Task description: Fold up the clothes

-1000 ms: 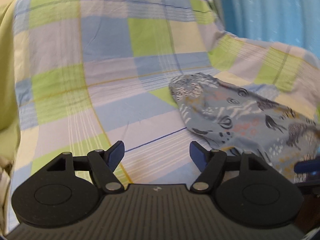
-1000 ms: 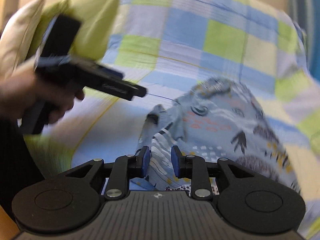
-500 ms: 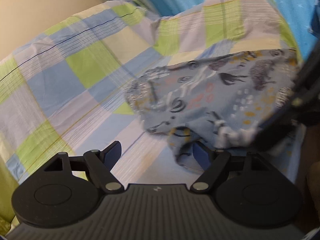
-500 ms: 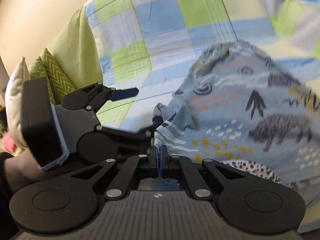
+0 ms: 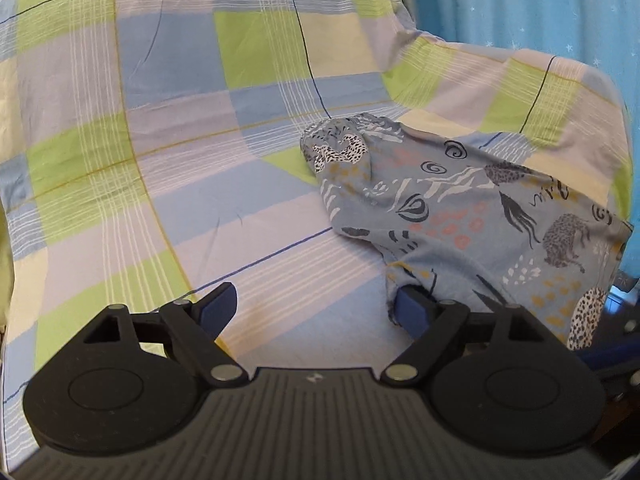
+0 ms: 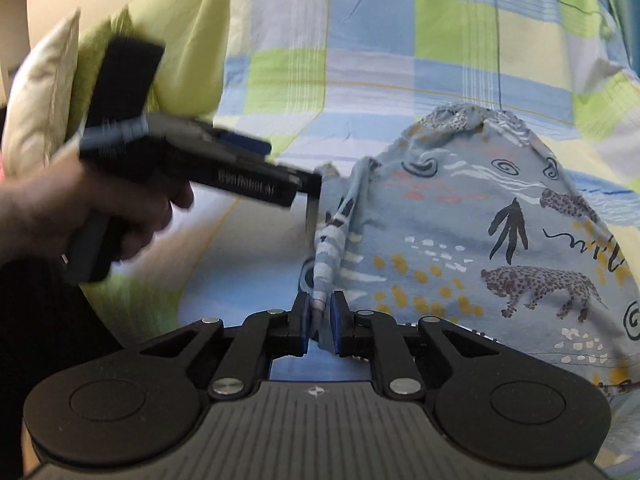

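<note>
Nearest, right gripper (image 6: pixel 319 330) has its fingers pinched on a twisted edge of the patterned blue garment (image 6: pixel 500 240). Left gripper (image 5: pixel 316 306) fingers spread wide, nothing between them; its right finger (image 5: pixel 412 312) is tucked partly under the garment's near hem. Garment lies crumpled on the checked bedsheet (image 5: pixel 200 120), toward the bed's right edge. From the right wrist view, a hand (image 6: pixel 92 216) holds the left gripper, blurred, tip just beside the garment. Farther back: green pillow (image 6: pixel 180 32), cream pillow (image 6: pixel 40 88), blue curtain (image 5: pixel 540 4).
</note>
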The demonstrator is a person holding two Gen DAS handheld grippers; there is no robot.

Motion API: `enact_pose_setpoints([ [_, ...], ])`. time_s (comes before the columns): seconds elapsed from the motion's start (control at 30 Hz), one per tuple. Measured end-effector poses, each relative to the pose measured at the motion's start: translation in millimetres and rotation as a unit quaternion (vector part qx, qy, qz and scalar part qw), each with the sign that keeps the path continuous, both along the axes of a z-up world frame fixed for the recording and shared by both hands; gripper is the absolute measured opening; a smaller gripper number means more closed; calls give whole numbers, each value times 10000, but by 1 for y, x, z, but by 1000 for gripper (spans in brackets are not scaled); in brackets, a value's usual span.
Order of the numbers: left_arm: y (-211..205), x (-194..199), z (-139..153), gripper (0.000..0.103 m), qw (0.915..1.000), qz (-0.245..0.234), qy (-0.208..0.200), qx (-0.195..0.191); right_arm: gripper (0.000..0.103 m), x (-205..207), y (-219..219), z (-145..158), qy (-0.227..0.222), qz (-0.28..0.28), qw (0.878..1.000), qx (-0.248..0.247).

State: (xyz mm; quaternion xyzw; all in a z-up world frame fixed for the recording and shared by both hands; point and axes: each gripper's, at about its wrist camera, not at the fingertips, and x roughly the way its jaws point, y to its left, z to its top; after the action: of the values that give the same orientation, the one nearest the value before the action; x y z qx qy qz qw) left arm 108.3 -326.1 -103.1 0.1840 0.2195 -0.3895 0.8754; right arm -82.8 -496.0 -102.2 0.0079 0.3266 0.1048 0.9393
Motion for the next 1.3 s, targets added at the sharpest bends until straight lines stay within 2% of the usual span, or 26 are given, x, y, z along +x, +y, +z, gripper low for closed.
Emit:
enact_pose_setpoints([
  [0.1, 2, -6, 3, 83, 9997, -87, -186, 95, 3, 2, -2, 4, -158, 26, 9989, 440],
  [0.17, 6, -10, 5, 83, 9991, -121, -359, 181, 5, 6, -2, 3, -134, -5, 9990, 431],
  [0.2, 7, -12, 6, 83, 9985, -125, -467, 239, 10, 7, -1, 2, -98, 17, 9991, 402],
  [0.27, 12, -13, 9, 83, 9976, -138, -617, 268, 14, 6, 4, 0, 10, 168, 9995, 251],
  [0.33, 18, -15, 13, 86, 9968, -144, -754, 229, 28, 0, 12, -1, -21, 338, 9994, -95],
  [0.47, 23, -27, 18, 89, 9917, -405, -1189, 266, 32, -10, 40, -11, -172, 650, 9877, -1409],
  [0.53, 23, -38, 17, 90, 9848, -714, -1526, 413, 32, -9, 51, -18, -201, 814, 9787, -1872],
  [0.6, 23, -54, 14, 91, 9694, -1159, -2058, 666, 30, -7, 55, -21, -257, 821, 9738, -2107],
  [0.63, 24, -61, 10, 93, 9586, -1375, -2354, 819, 25, -6, 54, -21, -264, 800, 9734, -2131],
  [0.7, 26, -76, 2, 95, 9319, -1786, -2949, 1126, 20, -4, 52, -21, -257, 750, 9741, -2117],
  [0.73, 28, -82, -3, 96, 9194, -1996, -3158, 1229, 10, -4, 50, -21, -251, 712, 9753, -2075],
  [0.8, 31, -92, -12, 96, 8974, -2407, -3417, 1411, 1, -3, 45, -19, -261, 607, 9792, -1917],
  [1.0, 18, -113, -45, 94, 8371, -3309, -3919, 1904, 1, -21, 31, 1, -645, 394, 9880, -1350],
  [1.07, 12, -119, -56, 88, 8113, -3584, -4138, 2053, 1, -27, 30, 4, -737, 405, 9869, -1375],
  [1.13, 3, -124, -68, 77, 7802, -3805, -4450, 2202, 1, -31, 33, 3, -763, 483, 9841, -1532],
  [1.2, -6, -127, -77, 68, 7566, -3960, -4694, 2246, 1, -35, 36, 2, -787, 568, 9805, -1709],
  [1.27, -13, -127, -82, 53, 7448, -4040, -4802, 2267, 1, -39, 38, 0, -834, 636, 9768, -1868],
  [1.3, -16, -126, -83, 33, 7440, -4065, -4772, 2312, 0, -40, 36, 0, -850, 634, 9769, -1855],
])
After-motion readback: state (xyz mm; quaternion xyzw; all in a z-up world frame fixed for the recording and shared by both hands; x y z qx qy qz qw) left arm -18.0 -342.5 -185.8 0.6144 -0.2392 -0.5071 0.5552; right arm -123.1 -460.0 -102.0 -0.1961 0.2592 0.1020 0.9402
